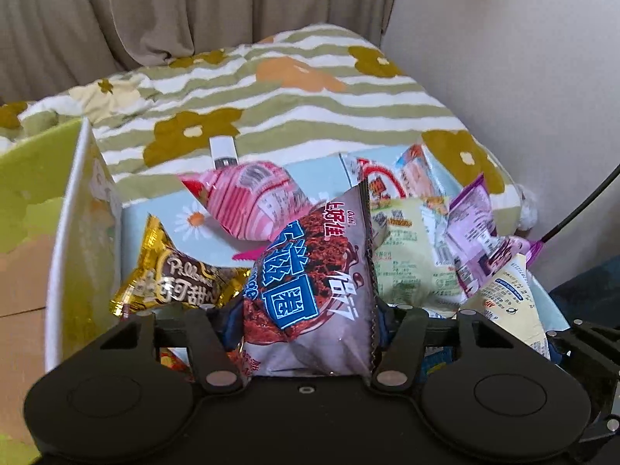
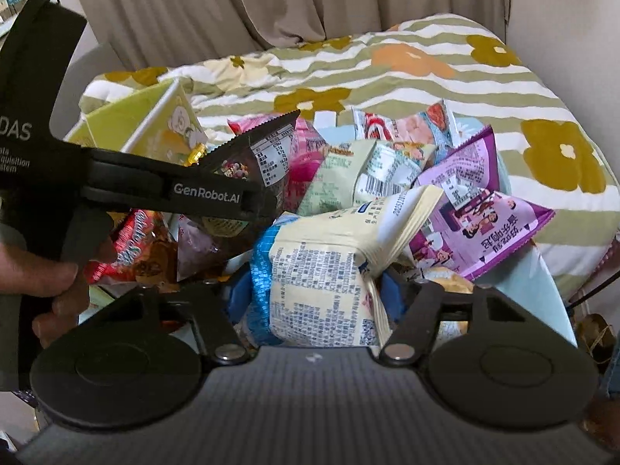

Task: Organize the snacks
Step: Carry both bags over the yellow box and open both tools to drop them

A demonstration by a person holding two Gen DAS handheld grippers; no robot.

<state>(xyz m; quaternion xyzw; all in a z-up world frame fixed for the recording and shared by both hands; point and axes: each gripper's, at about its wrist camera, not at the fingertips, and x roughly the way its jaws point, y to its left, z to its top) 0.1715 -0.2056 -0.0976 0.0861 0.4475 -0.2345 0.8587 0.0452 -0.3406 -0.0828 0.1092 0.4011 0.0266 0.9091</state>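
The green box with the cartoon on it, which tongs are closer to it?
Left. The left tongs, holding a brown snack bag, sit right beside the green box. The right tongs grip a cream bag farther away.

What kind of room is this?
Probably a bedroom: snack packets are piled on a bed with a flowery striped quilt, and beige curtains hang behind it.

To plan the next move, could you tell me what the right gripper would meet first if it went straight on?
Holding the cream snack packet, the right gripper would probably first meet the purple snack packet just beyond; depth is unclear.
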